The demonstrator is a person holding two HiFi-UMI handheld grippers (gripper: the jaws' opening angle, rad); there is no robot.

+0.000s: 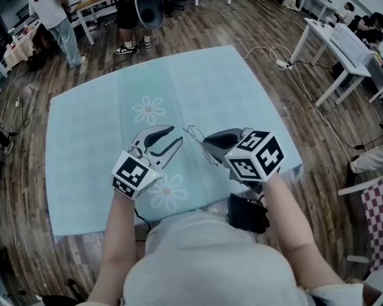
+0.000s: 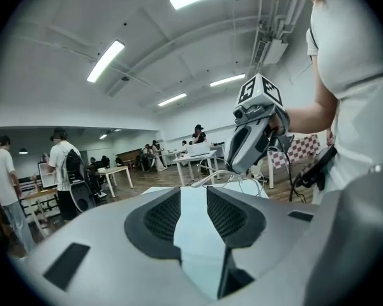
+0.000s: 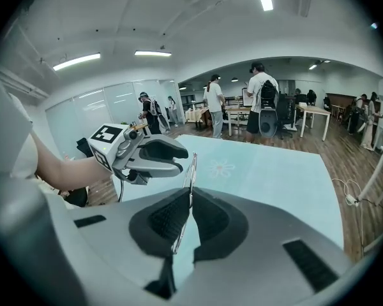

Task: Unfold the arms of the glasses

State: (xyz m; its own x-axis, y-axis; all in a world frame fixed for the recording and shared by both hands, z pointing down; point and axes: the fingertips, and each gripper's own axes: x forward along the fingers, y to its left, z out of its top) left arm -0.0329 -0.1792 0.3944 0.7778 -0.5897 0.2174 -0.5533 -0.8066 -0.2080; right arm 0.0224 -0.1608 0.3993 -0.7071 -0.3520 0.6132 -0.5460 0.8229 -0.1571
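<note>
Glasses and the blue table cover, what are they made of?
Glasses: probably thin metal wire; the frame is very slim and glints silvery. Cover: looks like matte cloth or soft vinyl, pale blue with printed daisies and faint crease lines. I cannot tell which.

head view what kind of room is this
Probably a shared office or lab workroom: several white desks on a wood floor, people standing around them, and long ceiling lights overhead.

The worktop (image 1: 287, 146) stands on a wood-plank floor (image 1: 25, 247). A pale teal cloth (image 1: 83, 171) covers it edge to edge, printed with white daisies (image 1: 149, 109) and marked by faint fold lines.
</note>
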